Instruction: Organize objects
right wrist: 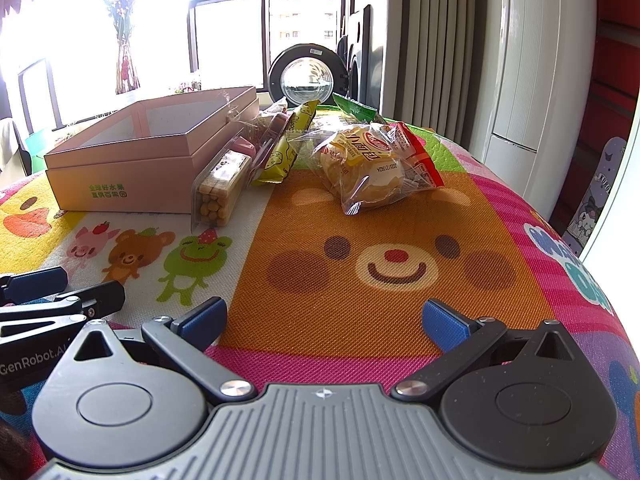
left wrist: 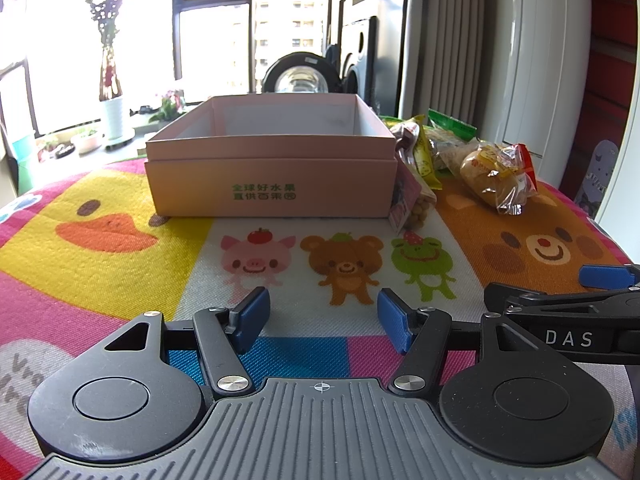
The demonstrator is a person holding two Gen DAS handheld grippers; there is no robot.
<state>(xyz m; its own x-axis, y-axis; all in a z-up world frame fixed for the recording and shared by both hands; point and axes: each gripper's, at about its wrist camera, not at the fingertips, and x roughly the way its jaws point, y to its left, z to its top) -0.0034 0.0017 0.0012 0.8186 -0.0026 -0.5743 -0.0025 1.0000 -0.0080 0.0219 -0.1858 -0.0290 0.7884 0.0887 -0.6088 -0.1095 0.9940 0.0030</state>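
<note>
holding both grippers spread and empty near the mat's edge, you have left gripper facing the vacant pink box at 12 o'clock, right gripper facing snack packets heaped beside it, likely staged for loading.

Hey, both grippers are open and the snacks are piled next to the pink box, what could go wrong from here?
1. The bread bag is loose, crinkly plastic; the right gripper may pinch only film and let it slip.
2. The biscuit pack leans against the pink box, touching the yellow packet; pulling one could drag or topple the others.
3. The left gripper sits close beside the right; reaching together, they might collide.
</note>
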